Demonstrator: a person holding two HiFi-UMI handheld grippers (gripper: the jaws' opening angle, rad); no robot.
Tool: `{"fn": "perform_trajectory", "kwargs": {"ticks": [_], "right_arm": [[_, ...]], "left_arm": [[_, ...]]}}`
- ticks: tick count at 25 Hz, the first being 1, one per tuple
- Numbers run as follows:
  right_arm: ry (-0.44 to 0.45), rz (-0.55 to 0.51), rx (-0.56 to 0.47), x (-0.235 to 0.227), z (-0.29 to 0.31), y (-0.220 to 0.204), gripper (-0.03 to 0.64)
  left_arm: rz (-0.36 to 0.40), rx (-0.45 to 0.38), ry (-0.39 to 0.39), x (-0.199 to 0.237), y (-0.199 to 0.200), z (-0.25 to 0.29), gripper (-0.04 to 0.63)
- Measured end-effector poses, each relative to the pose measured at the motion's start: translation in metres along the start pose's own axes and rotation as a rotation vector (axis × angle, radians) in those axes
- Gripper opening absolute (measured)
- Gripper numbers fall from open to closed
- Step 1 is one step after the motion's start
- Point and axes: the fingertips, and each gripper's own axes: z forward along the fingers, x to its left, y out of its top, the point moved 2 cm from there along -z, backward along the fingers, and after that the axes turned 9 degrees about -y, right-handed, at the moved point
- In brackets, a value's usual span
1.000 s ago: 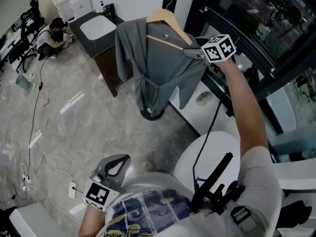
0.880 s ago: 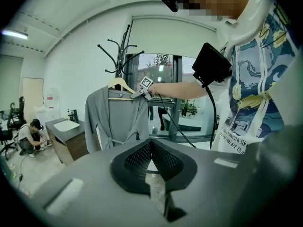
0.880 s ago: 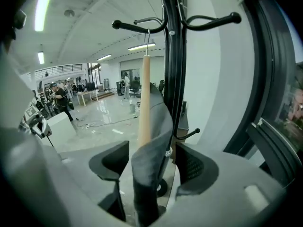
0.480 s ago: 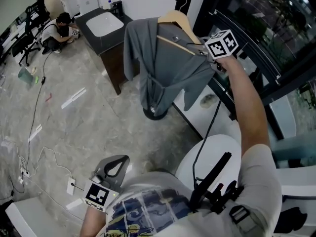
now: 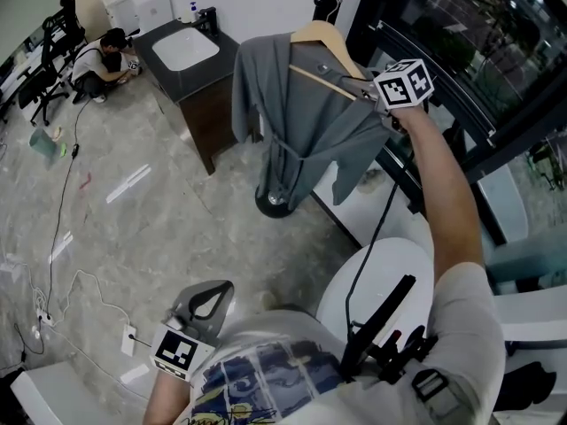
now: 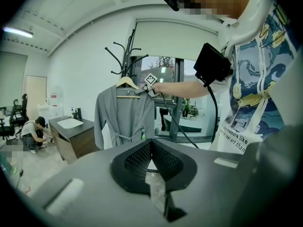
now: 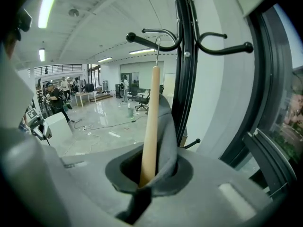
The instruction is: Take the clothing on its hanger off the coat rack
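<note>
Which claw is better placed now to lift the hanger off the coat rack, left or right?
Right. The right claw is shut on the hanger end, through the gray robe; the left claw hangs low at the waist, empty.

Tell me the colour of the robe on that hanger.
The robe is plain grey and hangs on a pale wooden hanger. The head view shows it best.

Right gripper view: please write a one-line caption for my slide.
Right gripper shut on the wooden hanger and grey robe, hanging from the coat rack.
</note>
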Motion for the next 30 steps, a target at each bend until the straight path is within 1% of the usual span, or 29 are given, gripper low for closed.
{"fn": "perform_trajectory", "kwargs": {"ticks": [8,13,19,30], "right_arm": [[-0.068,-0.038,-0.009,0.029,-0.037,0.020,0.005],[-0.086,-0.064,-0.028,0.063,-0.063,0.026,0.005],[-0.082,-0.086,-0.041,0.121,-0.100,0.021,0.005],[-0.039,-0.117,-0.064,0.237,-0.162,0.001,0.006]], "left_arm": [[0.011,-0.029,-0.004,-0.009,-0.011,-0.032,0.003],[0.015,-0.042,-0.007,-0.019,-0.021,-0.057,0.003],[0.031,-0.050,-0.036,-0.034,-0.029,-0.082,0.003],[0.071,-0.061,-0.089,-0.070,-0.041,-0.125,0.003]]}}
